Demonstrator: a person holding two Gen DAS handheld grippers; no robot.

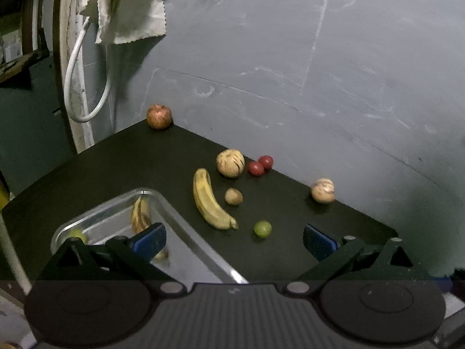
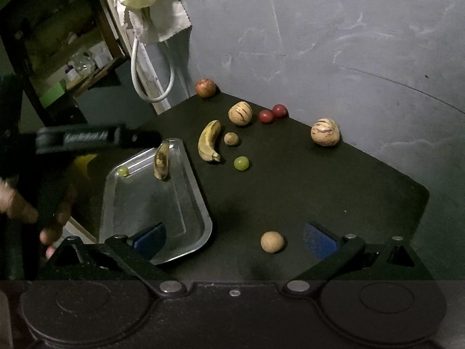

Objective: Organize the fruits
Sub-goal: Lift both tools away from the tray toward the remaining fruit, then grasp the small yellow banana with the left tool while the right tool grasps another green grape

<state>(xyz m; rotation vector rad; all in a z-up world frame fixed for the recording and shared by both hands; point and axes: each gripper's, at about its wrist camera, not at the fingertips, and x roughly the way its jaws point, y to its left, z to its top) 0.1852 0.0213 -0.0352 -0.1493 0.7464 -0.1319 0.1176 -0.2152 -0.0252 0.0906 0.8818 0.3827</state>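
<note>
Metal tray holds a spotted banana and a green grape at its far end. Right of tray: yellow banana, second grape, two striped melons. Brown round fruit sits between right gripper fingers, jaws wide apart.

A plain, dim household corner, likely a utility or storage spot.

A scuffed grey painted wall meets the far corner of a black table; beside it hang a white cloth and looped white cable, near a cluttered wooden shelf.
</note>
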